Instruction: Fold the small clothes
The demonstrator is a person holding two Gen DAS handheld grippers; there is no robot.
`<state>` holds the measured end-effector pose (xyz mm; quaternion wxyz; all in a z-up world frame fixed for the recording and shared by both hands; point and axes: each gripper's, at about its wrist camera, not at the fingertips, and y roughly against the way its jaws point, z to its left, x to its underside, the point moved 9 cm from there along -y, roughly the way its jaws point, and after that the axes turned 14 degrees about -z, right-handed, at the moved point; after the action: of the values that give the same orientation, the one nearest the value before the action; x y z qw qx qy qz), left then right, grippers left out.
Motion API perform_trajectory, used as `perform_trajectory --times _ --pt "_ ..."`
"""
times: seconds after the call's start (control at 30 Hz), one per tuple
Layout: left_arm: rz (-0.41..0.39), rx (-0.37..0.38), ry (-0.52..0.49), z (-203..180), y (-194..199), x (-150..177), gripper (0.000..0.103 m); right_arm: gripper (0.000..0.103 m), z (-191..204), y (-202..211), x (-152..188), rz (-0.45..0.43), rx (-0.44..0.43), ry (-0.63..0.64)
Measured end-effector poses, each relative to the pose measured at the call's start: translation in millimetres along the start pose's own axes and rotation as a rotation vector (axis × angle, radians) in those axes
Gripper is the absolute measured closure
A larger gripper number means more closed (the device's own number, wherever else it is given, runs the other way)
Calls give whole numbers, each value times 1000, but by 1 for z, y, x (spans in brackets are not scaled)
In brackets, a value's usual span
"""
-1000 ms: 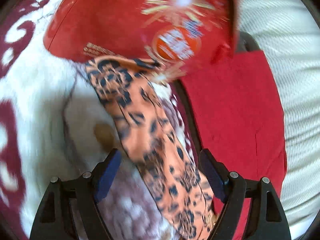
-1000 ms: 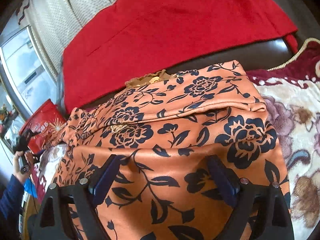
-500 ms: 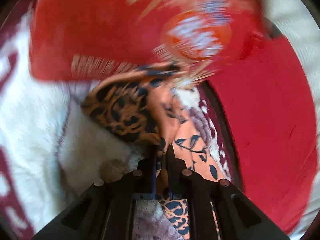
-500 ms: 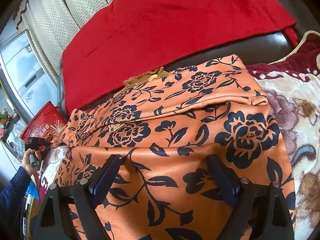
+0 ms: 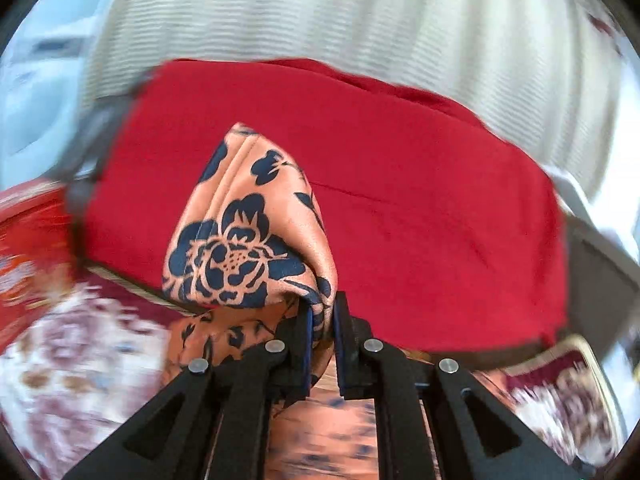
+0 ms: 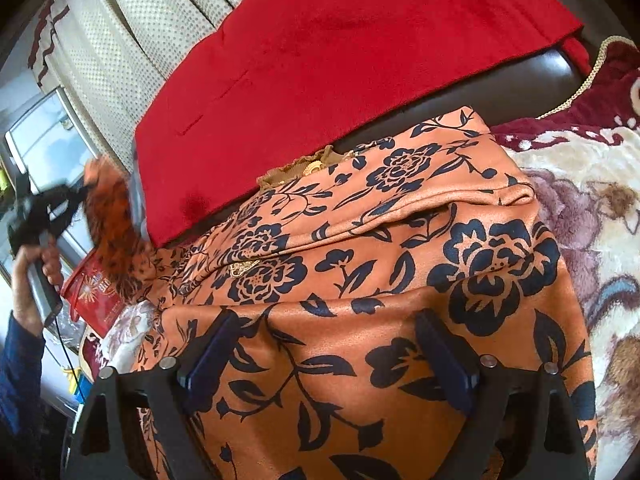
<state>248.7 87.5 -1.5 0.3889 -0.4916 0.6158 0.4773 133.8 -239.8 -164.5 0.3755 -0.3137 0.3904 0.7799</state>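
Note:
An orange garment [image 6: 380,280] with dark blue flowers lies spread on a plush floral blanket [image 6: 592,216]. My left gripper [image 5: 322,312] is shut on one end of the garment [image 5: 248,232], which bulges up in front of the jaws. In the right wrist view that left gripper [image 6: 76,196] is at the far left, held by a hand [image 6: 28,280], with the lifted end [image 6: 112,224] raised above the blanket. My right gripper [image 6: 328,340] hovers open over the near part of the garment, nothing between its fingers.
A red cloth [image 6: 340,60] covers the dark sofa back [image 6: 520,76] behind the garment. Cream curtains [image 5: 360,16] hang beyond it. A red printed bag [image 6: 96,284] sits at the left end, near a window [image 6: 44,148].
My left gripper closed on the garment's end, then swung it up and across, rolling as it went. My right gripper stayed open and still.

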Motion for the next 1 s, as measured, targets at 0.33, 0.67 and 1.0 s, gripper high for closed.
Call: perform_trajectory --times 0.33,0.67,1.0 --pt "517 98 -91 -79 -64 175 41 12 -1 0 -1 -5 -17 -23" --pt "238 -141 105 91 7 119 16 12 2 5 -16 57 -13 -137" --pt "368 -183 237 146 -9 189 16 12 121 -122 -91 250 173 382"
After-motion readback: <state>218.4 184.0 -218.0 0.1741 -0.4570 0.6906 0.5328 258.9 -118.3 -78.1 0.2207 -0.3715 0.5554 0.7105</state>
